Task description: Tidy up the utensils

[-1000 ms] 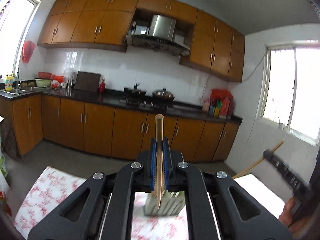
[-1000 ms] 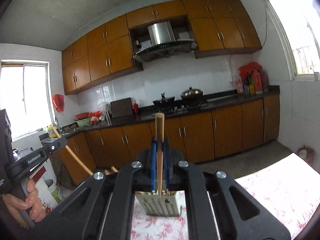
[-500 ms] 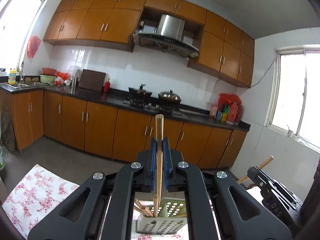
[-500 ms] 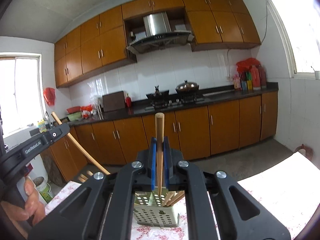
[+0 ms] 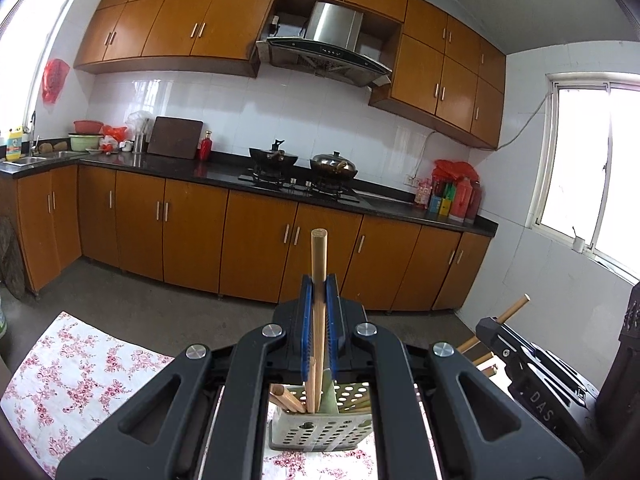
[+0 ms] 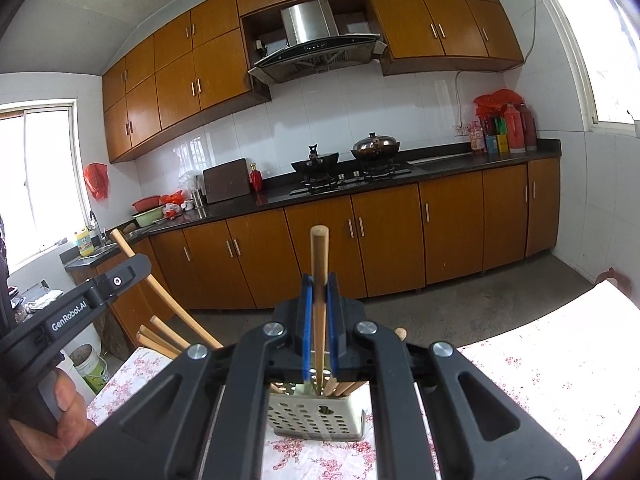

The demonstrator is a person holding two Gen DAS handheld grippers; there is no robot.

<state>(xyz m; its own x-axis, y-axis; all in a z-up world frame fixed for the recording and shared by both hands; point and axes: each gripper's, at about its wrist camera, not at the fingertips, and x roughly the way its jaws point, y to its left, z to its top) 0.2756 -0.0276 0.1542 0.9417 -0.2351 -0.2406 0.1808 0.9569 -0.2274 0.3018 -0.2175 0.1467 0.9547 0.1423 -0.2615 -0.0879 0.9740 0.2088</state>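
Left wrist view, from the left: floral tablecloth (image 5: 68, 376) covers the table. At centre the left gripper (image 5: 319, 312), jaws clenched on a wooden chopstick (image 5: 319, 280) that stands upright between the blue pads (image 5: 306, 320); its top end pokes well above the jaws, its lower end reaches down into the perforated utensil holder (image 5: 320, 432). Holder sits on the table just ahead of the gripper, with more chopsticks (image 5: 286, 396) leaning inside it. At far right the right gripper's body is in view, a chopstick end sticking out past it, angled up to the right.

Right wrist view, from the left: the person's hand (image 6: 64, 412) wraps the left gripper's handle, and that gripper's chopstick slants down to the right toward the holder. Loose chopstick ends (image 6: 160, 336) stick up beside it, probably from the holder, but the gripper frame hides their lower parts. At centre the right gripper (image 6: 319, 312), jaws clamped on its own wooden chopstick (image 6: 319, 272), upright, lower tip at or just inside the holder's rim; cannot tell whether it touches bottom. Holder (image 6: 316, 416) stands on the tablecloth (image 6: 540, 364), directly under the jaws. Kitchen cabinets (image 6: 360, 248) and stove (image 6: 348, 176) in the background.
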